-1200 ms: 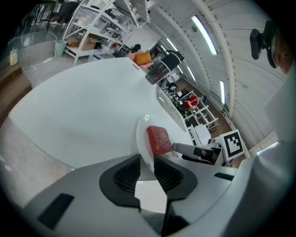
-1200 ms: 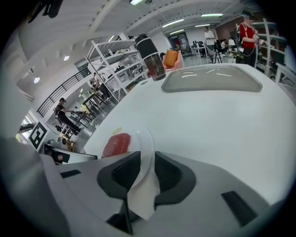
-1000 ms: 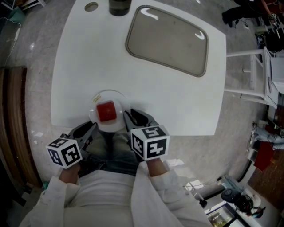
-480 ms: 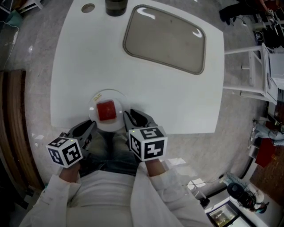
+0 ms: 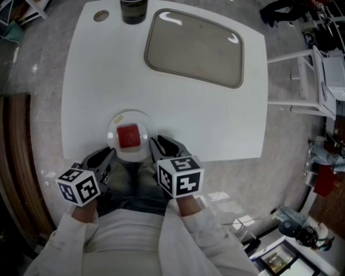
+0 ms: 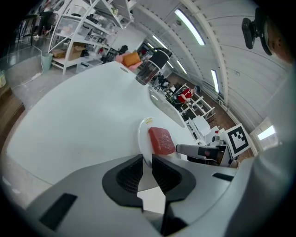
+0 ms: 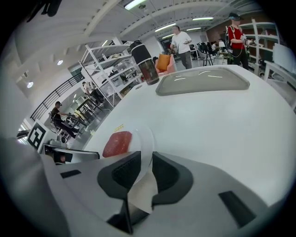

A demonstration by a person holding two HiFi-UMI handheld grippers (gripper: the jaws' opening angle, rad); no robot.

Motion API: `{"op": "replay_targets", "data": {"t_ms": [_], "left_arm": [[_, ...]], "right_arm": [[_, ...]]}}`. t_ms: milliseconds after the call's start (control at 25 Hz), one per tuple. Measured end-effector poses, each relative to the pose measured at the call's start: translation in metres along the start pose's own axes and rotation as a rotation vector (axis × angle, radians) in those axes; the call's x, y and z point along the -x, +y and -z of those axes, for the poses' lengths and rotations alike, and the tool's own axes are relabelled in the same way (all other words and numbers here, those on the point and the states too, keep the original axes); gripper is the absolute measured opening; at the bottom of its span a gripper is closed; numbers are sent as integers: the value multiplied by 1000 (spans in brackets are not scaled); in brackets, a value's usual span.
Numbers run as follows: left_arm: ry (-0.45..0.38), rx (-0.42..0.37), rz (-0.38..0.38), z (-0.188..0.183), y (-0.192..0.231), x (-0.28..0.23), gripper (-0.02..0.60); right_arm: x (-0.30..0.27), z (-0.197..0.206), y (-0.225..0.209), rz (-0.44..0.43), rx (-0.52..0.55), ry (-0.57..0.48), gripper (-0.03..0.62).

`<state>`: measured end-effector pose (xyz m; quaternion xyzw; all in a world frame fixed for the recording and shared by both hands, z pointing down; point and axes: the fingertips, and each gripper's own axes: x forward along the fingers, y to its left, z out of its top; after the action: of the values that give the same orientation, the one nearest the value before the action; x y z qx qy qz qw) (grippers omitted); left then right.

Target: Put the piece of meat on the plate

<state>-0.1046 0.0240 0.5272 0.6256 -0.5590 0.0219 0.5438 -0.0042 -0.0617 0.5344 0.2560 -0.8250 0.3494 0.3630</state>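
Note:
A red, square piece of meat (image 5: 129,136) lies on a small white plate (image 5: 115,122) at the near edge of the white table (image 5: 215,129). My left gripper (image 5: 110,155) sits just off the plate's near-left rim, and my right gripper (image 5: 154,141) sits at its near-right rim. Both are shut to a thin slit with nothing seen clamped. In the left gripper view the meat (image 6: 161,140) and plate (image 6: 142,134) lie just past the left gripper (image 6: 147,162). In the right gripper view the meat (image 7: 118,143) and plate rim (image 7: 147,138) lie just past the right gripper (image 7: 146,159); contact with the rim cannot be told.
A large grey tray (image 5: 194,48) lies on the far half of the table. A dark cup (image 5: 133,9) and a small round disc (image 5: 101,16) sit at the far left edge. A white rack (image 5: 310,81) stands right of the table. My lap is below the near edge.
The plate, meat and both grippers hold their places. Only the head view has drifted slightly, so the table sits a little further left in the picture.

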Motion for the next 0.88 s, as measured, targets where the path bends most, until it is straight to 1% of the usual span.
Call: {"op": "replay_targets", "data": {"t_ms": [280, 480, 880], "left_arm": [[26, -64, 41, -13, -6, 2, 66], [54, -126, 73, -24, -15, 2, 66], [124, -221, 139, -37, -25, -7, 66]], "right_arm": [[12, -5, 4, 24, -35, -52, 84], [22, -7, 2, 63, -96, -96, 84], [33, -6, -4, 122, -193, -170, 84]]}}
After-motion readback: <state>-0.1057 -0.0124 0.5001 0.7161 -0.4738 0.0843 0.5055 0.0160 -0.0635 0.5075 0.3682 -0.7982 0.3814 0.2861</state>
